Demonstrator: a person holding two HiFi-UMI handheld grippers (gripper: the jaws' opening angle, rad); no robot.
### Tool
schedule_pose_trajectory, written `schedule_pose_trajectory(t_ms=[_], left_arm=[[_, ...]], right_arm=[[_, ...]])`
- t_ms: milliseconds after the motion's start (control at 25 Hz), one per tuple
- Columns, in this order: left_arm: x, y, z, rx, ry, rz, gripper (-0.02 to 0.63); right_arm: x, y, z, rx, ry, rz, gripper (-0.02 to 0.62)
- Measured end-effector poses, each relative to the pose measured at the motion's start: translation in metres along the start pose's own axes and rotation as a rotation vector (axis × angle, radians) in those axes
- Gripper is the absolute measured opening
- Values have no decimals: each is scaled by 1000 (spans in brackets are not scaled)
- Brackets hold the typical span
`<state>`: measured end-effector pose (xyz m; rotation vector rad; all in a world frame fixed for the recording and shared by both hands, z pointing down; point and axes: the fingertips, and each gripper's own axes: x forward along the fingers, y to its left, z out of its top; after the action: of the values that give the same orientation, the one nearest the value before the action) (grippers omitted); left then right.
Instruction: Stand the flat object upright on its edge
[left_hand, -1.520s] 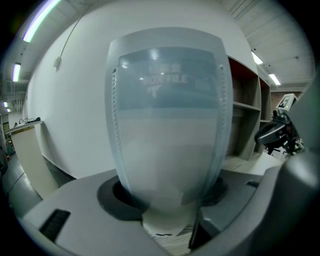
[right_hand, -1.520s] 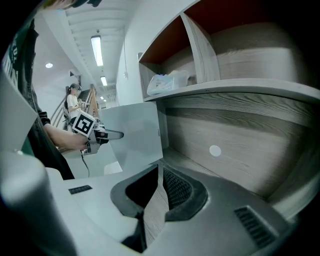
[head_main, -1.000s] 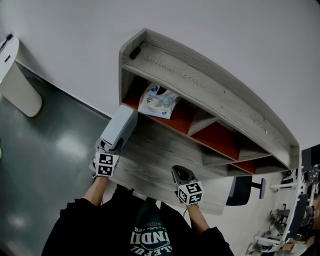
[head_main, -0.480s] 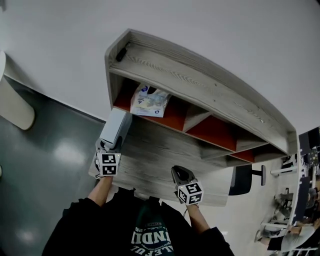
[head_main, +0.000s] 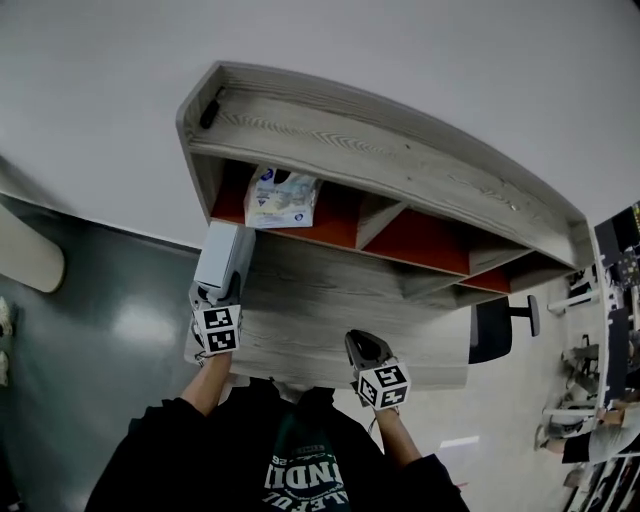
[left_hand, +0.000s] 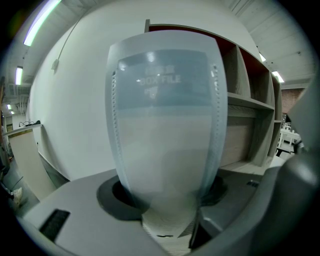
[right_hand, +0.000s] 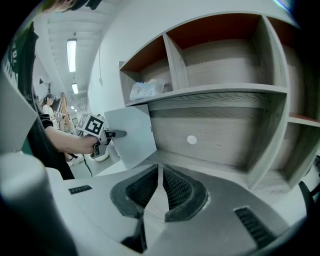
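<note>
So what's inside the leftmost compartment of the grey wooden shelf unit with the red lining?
A crinkled white and blue plastic packet lies in that compartment of the grey wooden shelf unit. Its top board hides the space behind the packet.

Ahead of the left tool (left_hand: 165, 197), the file box (left_hand: 165, 125) hides most of the shelf (left_hand: 250, 100) from us; we cannot read the small print on the packet (head_main: 282, 198) beyond it.
</note>
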<state>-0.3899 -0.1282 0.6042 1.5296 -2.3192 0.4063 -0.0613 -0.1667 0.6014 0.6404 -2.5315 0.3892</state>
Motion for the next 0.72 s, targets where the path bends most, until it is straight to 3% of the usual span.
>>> schedule_pose_trajectory(t_ms=[240, 400, 720], left_arm=[[4, -2, 1, 2, -10, -20, 311], [1, -5, -6, 7, 27, -56, 337], [-43, -11, -19, 29, 56, -75, 350]], right_arm=[[-11, 7, -17, 61, -18, -36, 52], [-19, 10, -23, 84, -42, -40, 52], [-49, 3, -29, 174, -68, -77, 52]])
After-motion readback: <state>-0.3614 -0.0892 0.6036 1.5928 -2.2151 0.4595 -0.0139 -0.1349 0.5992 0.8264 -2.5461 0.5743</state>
